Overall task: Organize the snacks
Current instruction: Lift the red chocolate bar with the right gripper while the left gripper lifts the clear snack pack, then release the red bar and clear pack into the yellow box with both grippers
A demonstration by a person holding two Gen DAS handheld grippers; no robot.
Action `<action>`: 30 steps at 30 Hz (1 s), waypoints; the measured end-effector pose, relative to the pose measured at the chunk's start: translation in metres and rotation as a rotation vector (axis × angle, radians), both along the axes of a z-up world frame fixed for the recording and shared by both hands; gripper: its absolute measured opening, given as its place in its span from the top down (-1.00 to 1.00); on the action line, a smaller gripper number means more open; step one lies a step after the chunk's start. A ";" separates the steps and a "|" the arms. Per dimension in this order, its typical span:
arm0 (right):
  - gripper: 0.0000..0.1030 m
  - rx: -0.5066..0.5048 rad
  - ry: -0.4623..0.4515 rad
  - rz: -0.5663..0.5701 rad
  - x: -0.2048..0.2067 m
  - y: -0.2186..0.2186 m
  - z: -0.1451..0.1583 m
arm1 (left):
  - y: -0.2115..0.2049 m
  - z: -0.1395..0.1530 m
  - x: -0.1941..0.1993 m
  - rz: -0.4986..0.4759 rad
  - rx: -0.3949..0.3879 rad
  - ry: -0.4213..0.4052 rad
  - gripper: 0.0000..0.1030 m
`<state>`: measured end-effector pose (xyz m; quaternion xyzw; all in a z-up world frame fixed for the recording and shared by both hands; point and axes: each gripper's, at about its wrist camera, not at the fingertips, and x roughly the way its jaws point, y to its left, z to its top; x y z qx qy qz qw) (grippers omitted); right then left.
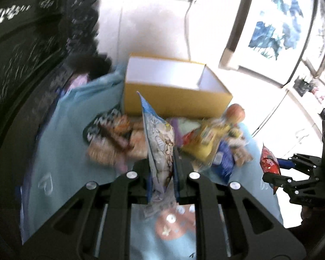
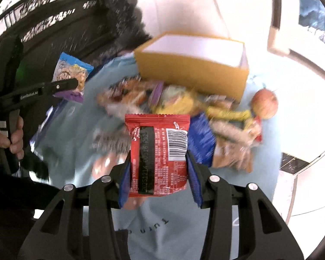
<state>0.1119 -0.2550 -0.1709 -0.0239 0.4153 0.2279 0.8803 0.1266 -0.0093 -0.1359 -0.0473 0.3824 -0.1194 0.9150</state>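
The left gripper [image 1: 161,162] is pinching a blue-and-white snack bag [image 1: 157,134] edge-on; only the right wrist view is showing the right gripper [image 2: 158,164] clamping a red packet [image 2: 158,151] with its barcode, above the snack pile [image 2: 184,108] before the yellow box [image 2: 190,73].

A heap of snack packets [image 2: 184,106] is lying on the cloth [image 2: 75,134], just before the open box [image 2: 192,69]; an apple [image 2: 264,103] is sitting at the heap's right end.

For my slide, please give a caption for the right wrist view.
Right gripper holds a red snack packet above the yellow box.
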 end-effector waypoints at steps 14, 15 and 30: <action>0.10 0.036 -0.072 -0.138 0.058 -0.003 0.058 | -0.014 0.047 0.066 -0.053 -0.033 -0.075 0.73; 0.10 0.035 -0.076 -0.146 0.063 -0.004 0.061 | -0.014 0.048 0.074 -0.045 -0.034 -0.077 0.73; 0.10 0.001 -0.138 -0.206 0.196 -0.011 0.100 | -0.027 0.068 0.189 0.028 -0.045 -0.116 0.73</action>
